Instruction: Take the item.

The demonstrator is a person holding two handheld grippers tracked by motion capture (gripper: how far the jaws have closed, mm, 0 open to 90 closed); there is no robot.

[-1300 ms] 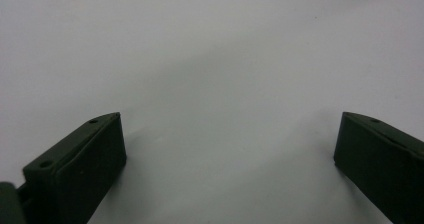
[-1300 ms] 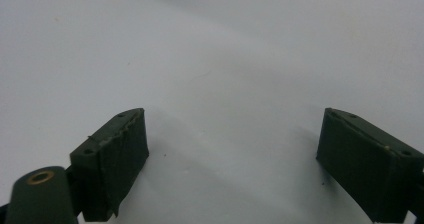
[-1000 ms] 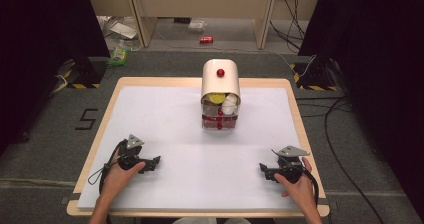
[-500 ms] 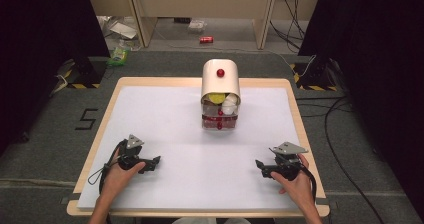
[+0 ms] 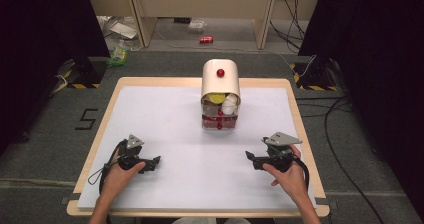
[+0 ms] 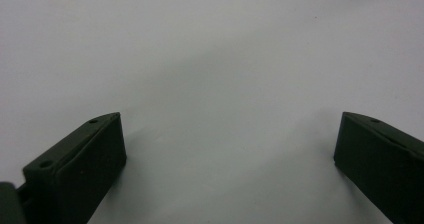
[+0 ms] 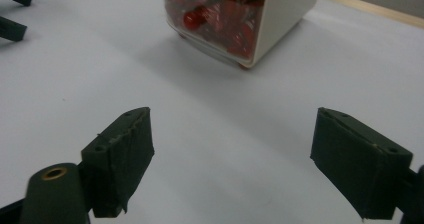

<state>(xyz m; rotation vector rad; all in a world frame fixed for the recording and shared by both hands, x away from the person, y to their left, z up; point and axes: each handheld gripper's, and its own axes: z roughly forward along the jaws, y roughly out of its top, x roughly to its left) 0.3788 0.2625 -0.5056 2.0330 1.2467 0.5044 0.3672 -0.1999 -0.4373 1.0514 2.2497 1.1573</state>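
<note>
Both your hand-held grippers sit well short of the bin, with bare white surface between.

Your left hand-held gripper (image 5: 154, 161) rests spread and empty, near-left of the bin (image 5: 220, 95). Your right hand-held gripper (image 5: 249, 157), near-right of it, is empty too; its jaws, wide apart, have just been closing a little. The bin stands mid-surface (image 5: 165, 114), clear of every edge. A "5" (image 5: 88, 119) marks the floor far left of the bin.
</note>
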